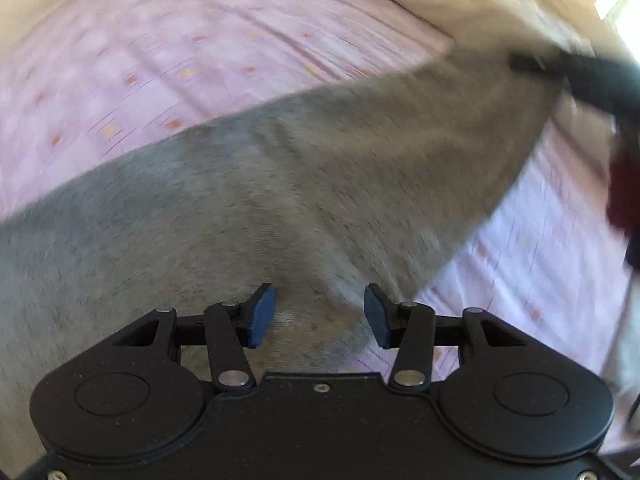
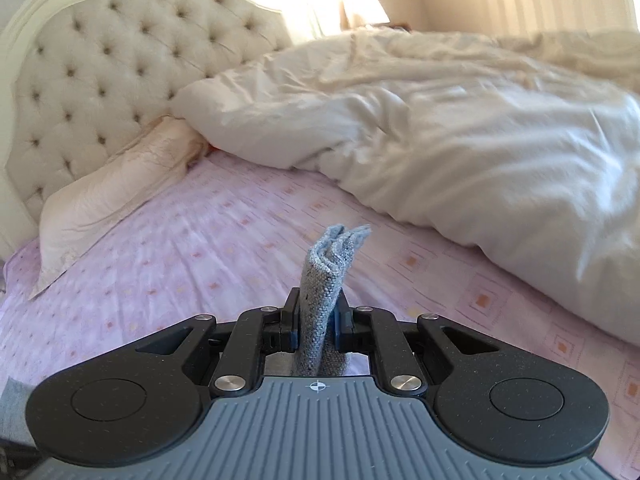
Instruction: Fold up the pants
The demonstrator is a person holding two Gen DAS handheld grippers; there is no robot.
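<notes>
Grey pants [image 1: 280, 184] stretch across the pink bed sheet [image 1: 180, 48] in the blurred left wrist view. My left gripper [image 1: 319, 314] is open, its blue pads [image 1: 262, 316] spread just over the grey fabric, holding nothing. My right gripper [image 2: 316, 320] is shut on a bunched fold of the grey pants [image 2: 326, 276], which sticks up between its jaws. The right gripper also shows as a dark blur [image 1: 576, 76] at the far end of the pants in the left wrist view.
A white duvet [image 2: 460, 120] is piled on the right of the bed. A pillow [image 2: 116, 192] lies against the tufted headboard [image 2: 92, 60] at left. The pink sheet [image 2: 200, 248] lies between them. A dark red thing [image 1: 624, 192] is at the right edge.
</notes>
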